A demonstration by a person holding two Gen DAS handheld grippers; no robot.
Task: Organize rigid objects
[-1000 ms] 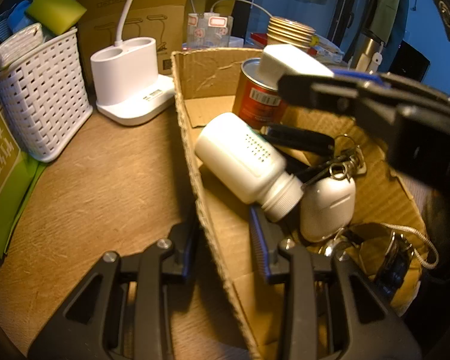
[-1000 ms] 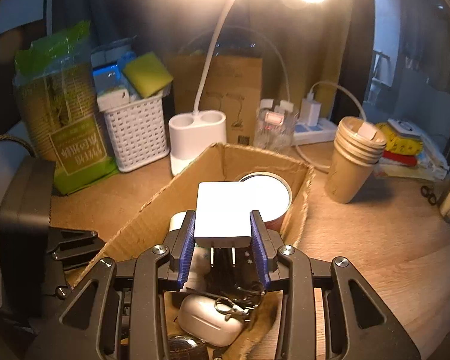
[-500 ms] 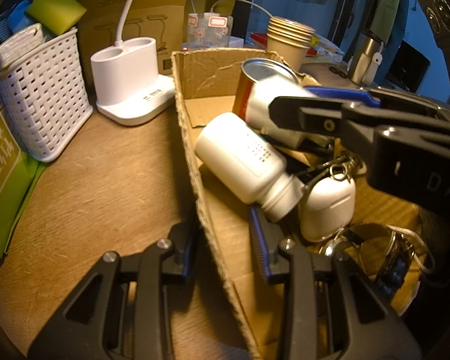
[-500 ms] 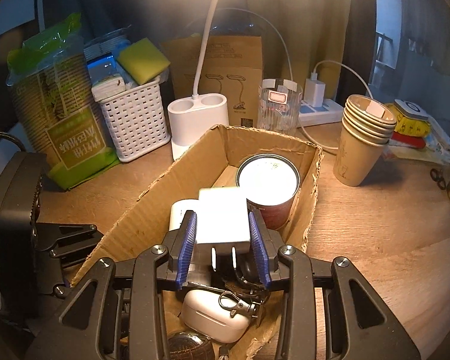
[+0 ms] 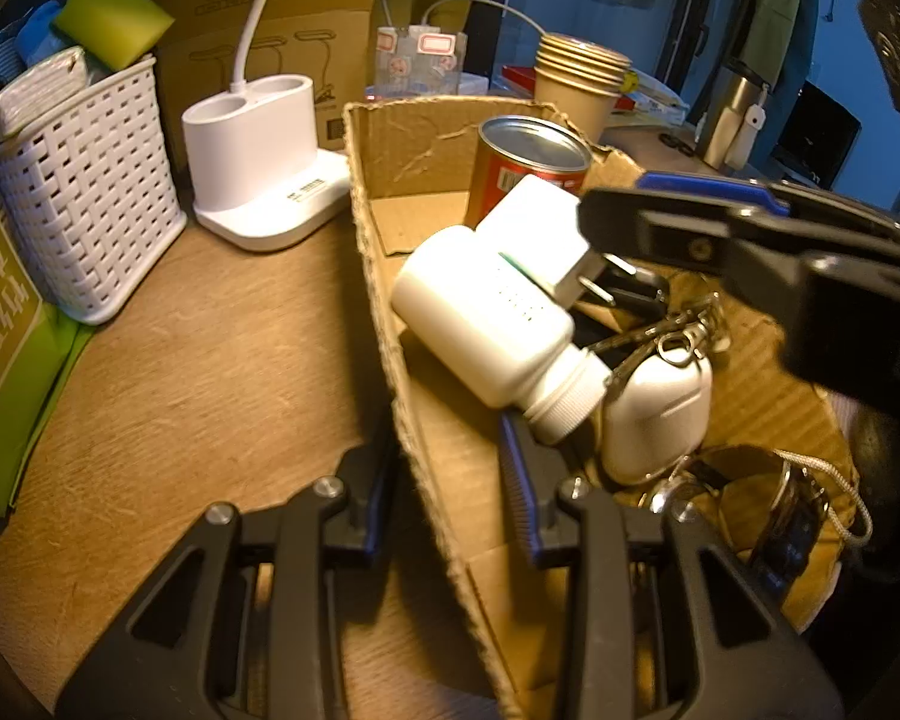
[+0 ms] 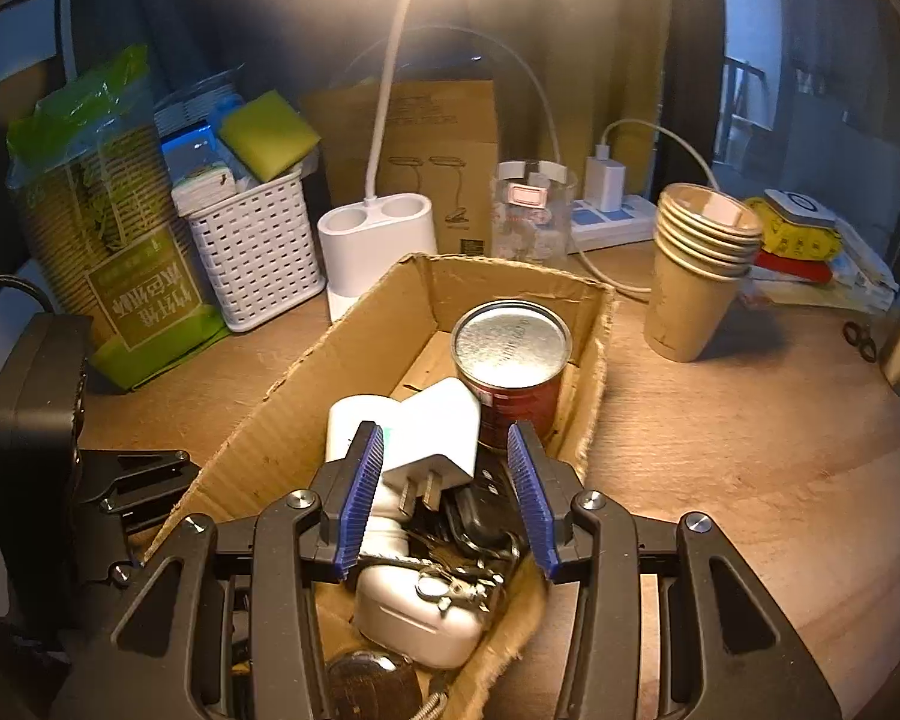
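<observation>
Right tool [image 6: 447, 498] hovering over the near end of the cardboard box [image 6: 306, 384], blue pads spreading apart, the white plug adapter [image 6: 435, 441] lying loose between them and touched by neither pad. Adapter tilted, resting on the white bottle [image 6: 354, 420] and leaning by the red can [image 6: 513, 372], its prongs turned toward the camera. Seen from the left wrist: same adapter [image 5: 537, 234] propped on the bottle [image 5: 486, 315], right tool's dark fingers [image 5: 690, 240] just above it.

Left tool [image 5: 444, 492] pinching the box's side wall [image 5: 390, 330], one pad outside on the table side, the other inside the box, jaws nearly pressed together on the cardboard.

Inside the box, below the bottle cap: a white earbud case [image 5: 654, 408] with a metal clip and keys [image 5: 684, 330] on top, a dark key fob [image 6: 480, 510] beside the adapter, a wristwatch [image 5: 792, 516] at the near end. Red can upright at the far end, silver lid up.

Out on the wooden table [image 6: 720, 450]: white lamp base [image 6: 378, 240] just behind the box, white lattice basket [image 6: 255, 252] to its left holding a yellow-green sponge [image 6: 267, 132], green package [image 6: 108, 222] further left, brown carton [image 6: 444, 144] behind the lamp base, stack of paper cups [image 6: 696, 270] to the right of the box, power strip [image 6: 612, 216] with a charger behind those.
</observation>
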